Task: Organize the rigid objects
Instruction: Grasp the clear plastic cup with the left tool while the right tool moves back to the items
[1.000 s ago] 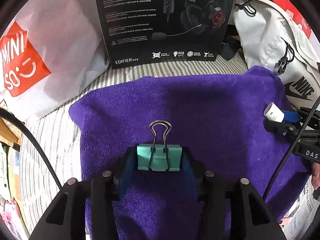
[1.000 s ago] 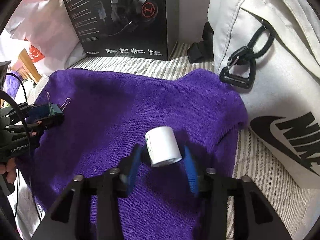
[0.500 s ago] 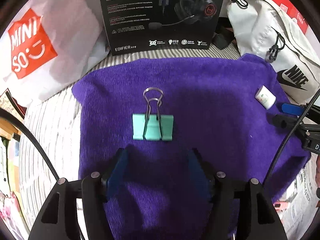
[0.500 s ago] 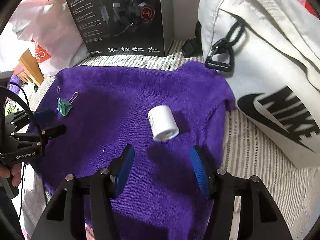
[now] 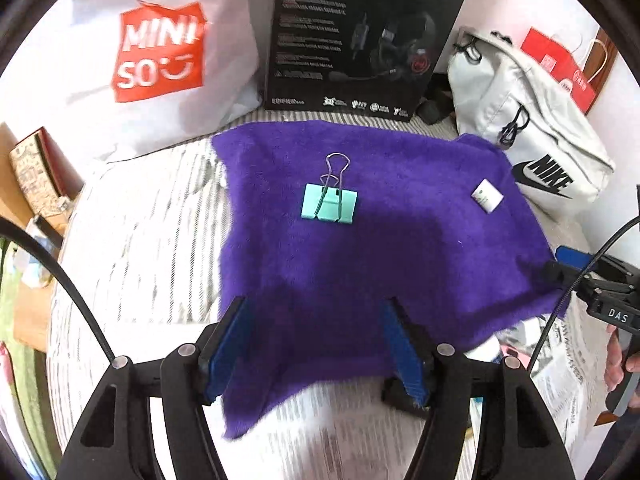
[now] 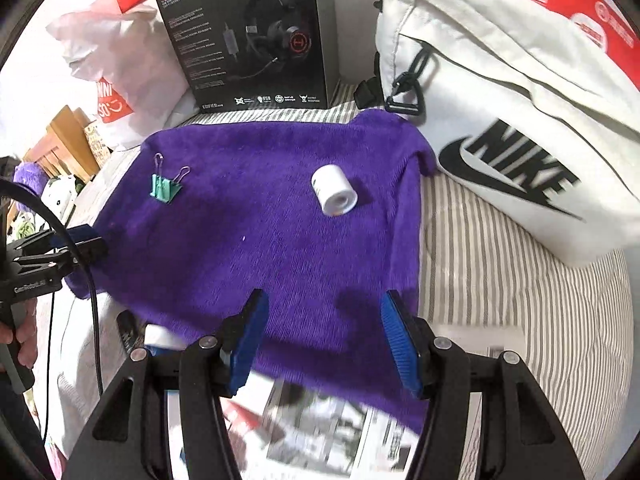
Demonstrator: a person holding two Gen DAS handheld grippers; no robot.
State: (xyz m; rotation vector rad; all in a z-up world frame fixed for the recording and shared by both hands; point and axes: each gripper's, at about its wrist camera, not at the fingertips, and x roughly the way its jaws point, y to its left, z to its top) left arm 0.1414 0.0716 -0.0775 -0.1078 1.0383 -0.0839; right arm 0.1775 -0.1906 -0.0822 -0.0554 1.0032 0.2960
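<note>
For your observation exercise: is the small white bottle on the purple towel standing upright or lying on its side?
On its side: the white bottle lies on the purple towel, its round end facing the right wrist camera.

Teal binder clip (image 5: 329,208) and white roll (image 6: 334,195) lie apart on purple towel (image 5: 400,248)

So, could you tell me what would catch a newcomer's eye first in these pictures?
Probably the bright purple towel spread over the striped bedding, with a teal binder clip lying near its middle and a small white bottle on its side nearer the white Nike bag. Behind them a black headset box stands upright beside a Miniso bag.
</note>
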